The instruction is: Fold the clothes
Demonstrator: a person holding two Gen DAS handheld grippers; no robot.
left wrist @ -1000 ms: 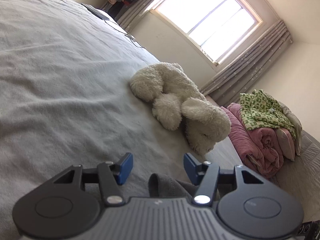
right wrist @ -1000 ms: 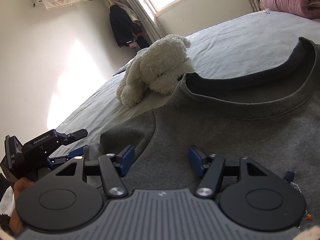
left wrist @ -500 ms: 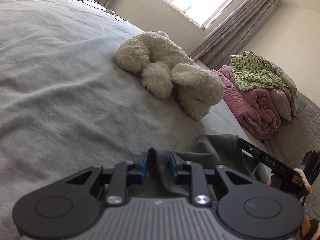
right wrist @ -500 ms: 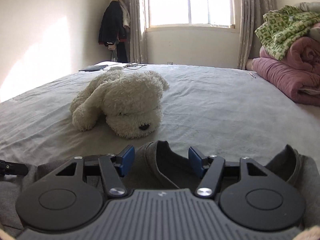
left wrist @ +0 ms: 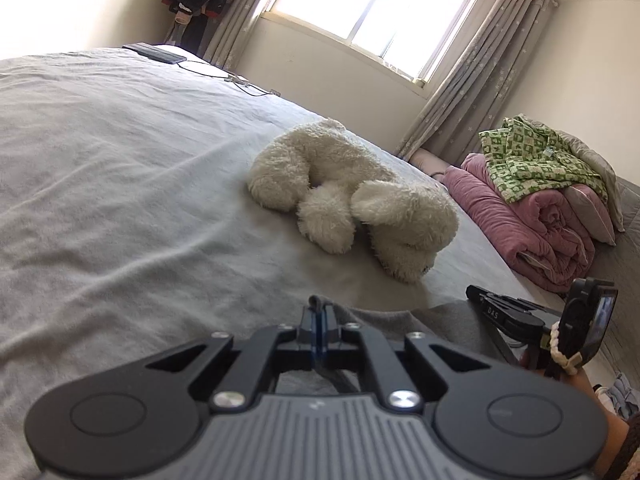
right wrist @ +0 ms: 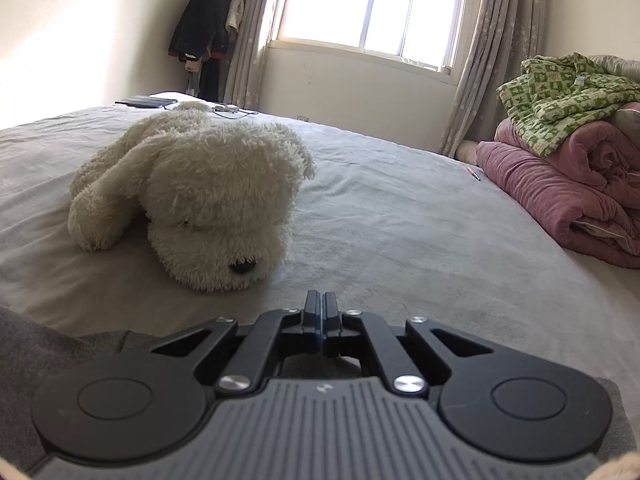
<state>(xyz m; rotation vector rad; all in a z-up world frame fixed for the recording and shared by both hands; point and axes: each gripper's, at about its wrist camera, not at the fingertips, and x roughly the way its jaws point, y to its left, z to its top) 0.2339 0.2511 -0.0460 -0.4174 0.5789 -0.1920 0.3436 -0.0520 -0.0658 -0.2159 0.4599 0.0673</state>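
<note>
1. Two grippers appear, one per wrist view. The left gripper [left wrist: 317, 326] sits at lower centre of the left wrist view, its fingers [left wrist: 310, 326] pressed together on a raised fold of the grey sweatshirt [left wrist: 436, 322].
2. The right gripper [right wrist: 320, 322] sits at lower centre of the right wrist view, its fingers [right wrist: 331, 320] pressed together; grey cloth shows just beneath them, but whether any is pinched between them cannot be told.
3. In the left wrist view the sweatshirt lies on the bed [left wrist: 120, 184] at the bottom of the frame, running from the fingers toward the lower right. In the right wrist view the sweatshirt [right wrist: 48, 352] fills the lower left corner and shows again at the lower right edge.
4. The right gripper [left wrist: 532, 320], seen from the side, stands at the right edge of the left wrist view, over the grey cloth.
5. A white plush dog [left wrist: 352, 200] lies on the bed beyond the fingers, at centre frame; in the right wrist view the plush dog [right wrist: 192, 200] lies left of centre, nose toward the camera.
6. A pink quilt [right wrist: 568, 196] is rolled at the right edge, with a green patterned garment [right wrist: 560, 96] on top.
7. A window [right wrist: 372, 4] with curtains fills the upper centre; dark clothes [right wrist: 204, 36] hang in the corner to its left.
</note>
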